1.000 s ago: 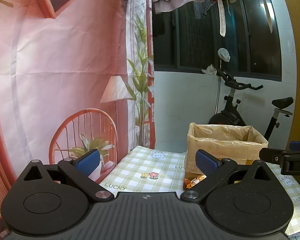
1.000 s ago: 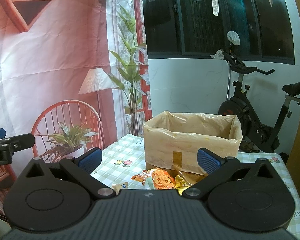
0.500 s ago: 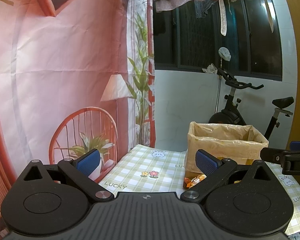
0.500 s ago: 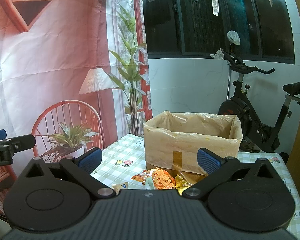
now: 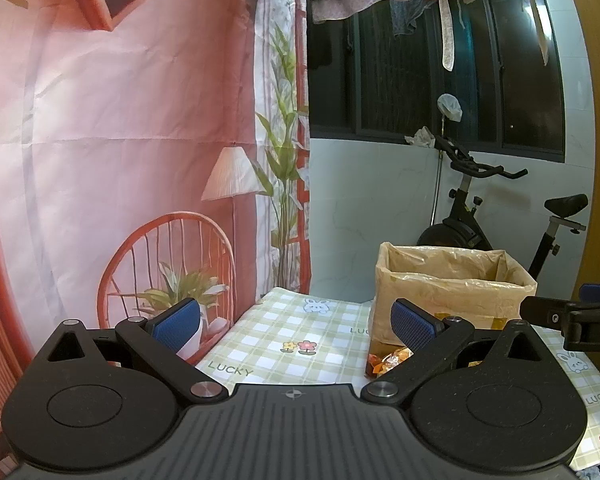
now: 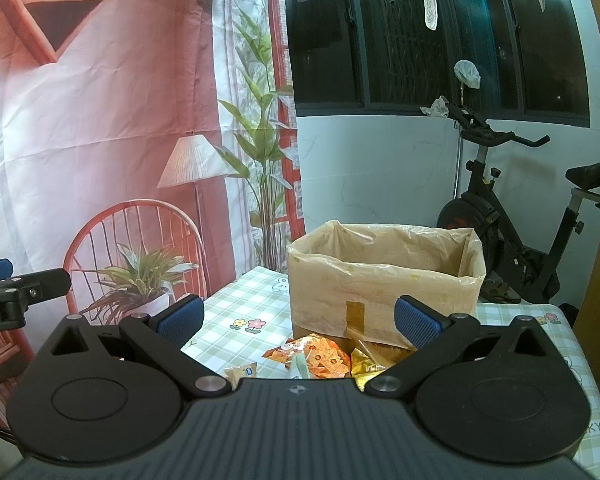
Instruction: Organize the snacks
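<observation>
- Plainly at the start: snack packets (image 6: 320, 356) heaped on the checked tablecloth (image 6: 240, 308), touching or just beside the near wall of the plastic-lined box (image 6: 380, 280), none yet lifted.
- Seen from the right gripper (image 6: 296, 320): heap straight ahead and low, between the two blue pads and partly hidden behind the gripper's own body; orange packet in the middle, gold one just to its right, a small pale packet (image 6: 242, 372) a little to the left.
- Long axis of the orange packet hard to call, being crumpled; roughly across the view, left to right.
- Seen from the left gripper (image 5: 296, 324): same heap off to the right, only an orange corner (image 5: 388, 360) peeking out beside the right pad; bare cloth straight ahead.
- Judged nearer and better lined up: the right gripper, needing little more than a dip forward and down; the left would have to swing rightward first.
- Right gripper: jaws spread wide, nothing between the pads, touching nothing.
- Left gripper: likewise spread wide, empty, held above the cloth.
- Box standing upright behind the heap, mouth open upward, presumably the place for the snacks; inside not visible from either view.
</observation>
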{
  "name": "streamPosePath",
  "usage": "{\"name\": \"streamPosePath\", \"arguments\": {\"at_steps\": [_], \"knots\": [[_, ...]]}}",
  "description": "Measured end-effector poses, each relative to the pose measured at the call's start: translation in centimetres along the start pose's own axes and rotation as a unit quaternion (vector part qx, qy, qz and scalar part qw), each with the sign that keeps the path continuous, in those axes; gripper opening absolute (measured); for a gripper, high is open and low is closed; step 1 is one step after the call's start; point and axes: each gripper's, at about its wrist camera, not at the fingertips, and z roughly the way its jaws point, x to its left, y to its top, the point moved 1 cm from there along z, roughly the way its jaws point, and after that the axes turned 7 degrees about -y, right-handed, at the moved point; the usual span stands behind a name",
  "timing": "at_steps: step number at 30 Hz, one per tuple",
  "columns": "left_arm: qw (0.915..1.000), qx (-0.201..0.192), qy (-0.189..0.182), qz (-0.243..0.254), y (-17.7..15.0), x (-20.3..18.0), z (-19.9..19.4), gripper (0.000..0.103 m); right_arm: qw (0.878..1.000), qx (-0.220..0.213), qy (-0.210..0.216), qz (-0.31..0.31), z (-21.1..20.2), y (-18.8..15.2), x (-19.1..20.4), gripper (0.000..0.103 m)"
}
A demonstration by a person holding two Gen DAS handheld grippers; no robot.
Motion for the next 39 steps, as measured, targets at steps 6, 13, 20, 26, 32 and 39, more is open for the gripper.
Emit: {"name": "streamPosePath", "arguments": {"at_steps": [6, 13, 20, 26, 32, 39], "knots": [[1.0, 0.007, -0.002, -0.006, -0.2, 0.2, 0.2, 0.102, 1.0, 0.003, 0.002, 0.002, 0.1, -0.3, 0.3, 0.103], [1.0, -0.004, 0.003, 0.001, -0.4, 0.8, 2.5, 0.102, 1.0, -0.003, 0.016, 0.017, 1.1, -0.9, -0.4, 0.103], [0.9998, 0.018, -0.008, -0.003, -2.3, 1.2, 7.6, 0.102, 1.0, 0.003, -0.004, 0.008, 5.2, -3.7, -1.5, 0.103], [0.996, 0.054, -0.065, -0.028, -4.9, 0.4, 11.5, 0.098, 0.999, 0.037, -0.013, -0.003, 7.7, -7.0, -2.3, 0.103], [0.9891, 0.078, -0.117, -0.042, -7.1, -1.1, 13.3, 0.098, 0.998, 0.047, -0.028, -0.01, 8.4, -8.8, -3.5, 0.102], [0.9873, 0.093, -0.123, -0.038, -8.0, -1.8, 13.9, 0.098, 0.998, 0.059, -0.021, -0.016, 8.6, -10.4, -4.1, 0.101]]}}
